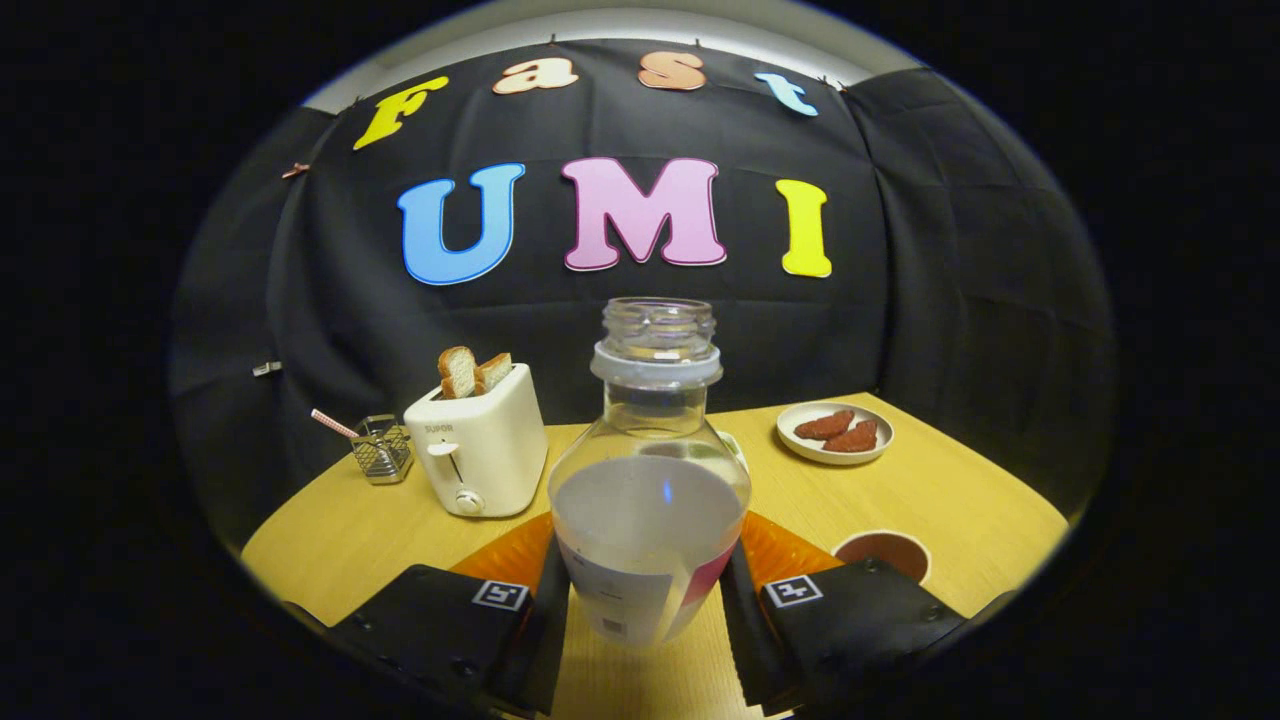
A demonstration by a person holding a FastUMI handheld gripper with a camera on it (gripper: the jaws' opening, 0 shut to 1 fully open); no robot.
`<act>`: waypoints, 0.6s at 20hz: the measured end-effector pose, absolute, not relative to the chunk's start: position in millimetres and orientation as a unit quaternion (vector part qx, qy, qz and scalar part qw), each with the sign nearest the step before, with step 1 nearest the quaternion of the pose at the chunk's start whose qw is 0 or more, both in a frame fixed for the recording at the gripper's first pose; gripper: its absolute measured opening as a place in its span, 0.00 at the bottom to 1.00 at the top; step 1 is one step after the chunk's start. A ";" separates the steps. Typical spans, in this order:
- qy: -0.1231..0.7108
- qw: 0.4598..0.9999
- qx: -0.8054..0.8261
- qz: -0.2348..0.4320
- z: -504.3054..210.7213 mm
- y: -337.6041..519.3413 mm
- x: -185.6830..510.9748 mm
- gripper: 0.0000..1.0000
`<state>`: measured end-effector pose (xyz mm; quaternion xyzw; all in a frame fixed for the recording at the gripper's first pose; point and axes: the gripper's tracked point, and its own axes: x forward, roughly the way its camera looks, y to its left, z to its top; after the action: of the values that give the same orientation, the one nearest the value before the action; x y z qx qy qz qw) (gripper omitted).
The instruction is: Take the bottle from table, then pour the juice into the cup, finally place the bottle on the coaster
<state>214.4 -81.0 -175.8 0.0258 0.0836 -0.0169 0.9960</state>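
Observation:
A clear, uncapped bottle (650, 470) stands upright between my fingers, roughly half full of pale cloudy juice, with a white and pink label low on its body. My gripper (643, 570) is shut on its lower part, one black finger (548, 600) pressing each side. An orange coaster (512, 556) lies on the table just behind the bottle and shows on both sides of it. I cannot tell whether the bottle's base rests on anything. A white-rimmed cup (885, 552) with a brown inside stands just beyond my right finger.
On the wooden table (960, 490), a cream toaster (480, 450) holding two toast slices stands beyond my left finger. A small wire holder (382, 448) with a straw is left of it. A white plate (835, 432) with brown pieces sits at the back right.

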 end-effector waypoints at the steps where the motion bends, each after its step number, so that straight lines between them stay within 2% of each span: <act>1: 0.081 0.996 0.011 -0.019 -175.7 -79.1 223.1 0.70; 12: 0.092 0.992 -0.009 -0.087 -202.6 -95.9 314.9 0.70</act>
<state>314.9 -95.9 -202.6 -0.0088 0.0924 -0.0868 0.9919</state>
